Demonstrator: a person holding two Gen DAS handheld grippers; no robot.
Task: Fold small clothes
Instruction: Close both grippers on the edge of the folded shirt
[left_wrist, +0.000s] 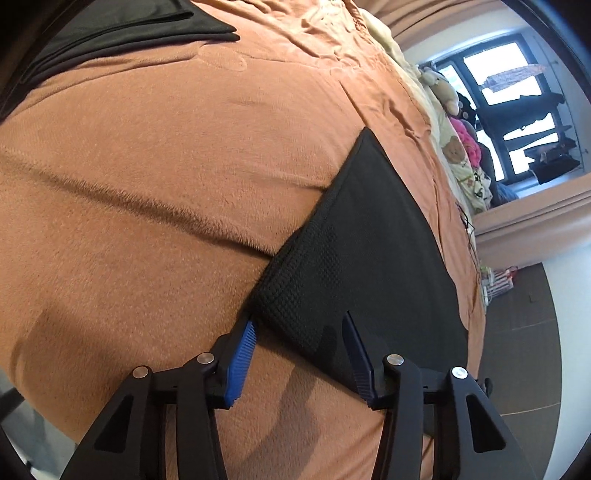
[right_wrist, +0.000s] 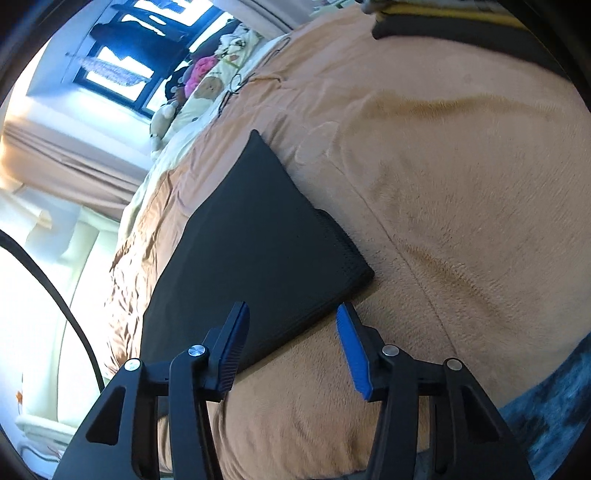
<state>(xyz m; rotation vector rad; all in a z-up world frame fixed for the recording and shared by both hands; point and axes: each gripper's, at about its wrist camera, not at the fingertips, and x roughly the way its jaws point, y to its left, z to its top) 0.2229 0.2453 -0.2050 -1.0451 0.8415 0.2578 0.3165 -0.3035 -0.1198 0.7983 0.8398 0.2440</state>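
**Both hand-held grippers straddling the near corners of a black cloth**

Black waffle-knit cloth (left_wrist: 369, 258), lying flat on the orange bed cover (left_wrist: 147, 166), one long edge toward the bed's side, near corners pointed at the cameras. Looks already folded at least once, judging by the stacked edges at the near right corner. Probably placed flat and squared so that the two near corners can be pinched together and carried over for the next fold.

Left hand-held gripper (left_wrist: 299, 325): tilted down toward the bed, jaws about half apart, blue fingers (left_wrist: 240, 365) either side of the near left corner; no squeeze on the fabric visible yet. Nothing held.

Right hand-held gripper (right_wrist: 291, 314): also angled down and rolled, jaws about half apart, the cloth's near edge between the fingertips, right corner just ahead. No pinch visible either.

Second dark folded garment (left_wrist: 122, 33) well apart, at the far side of the bed.
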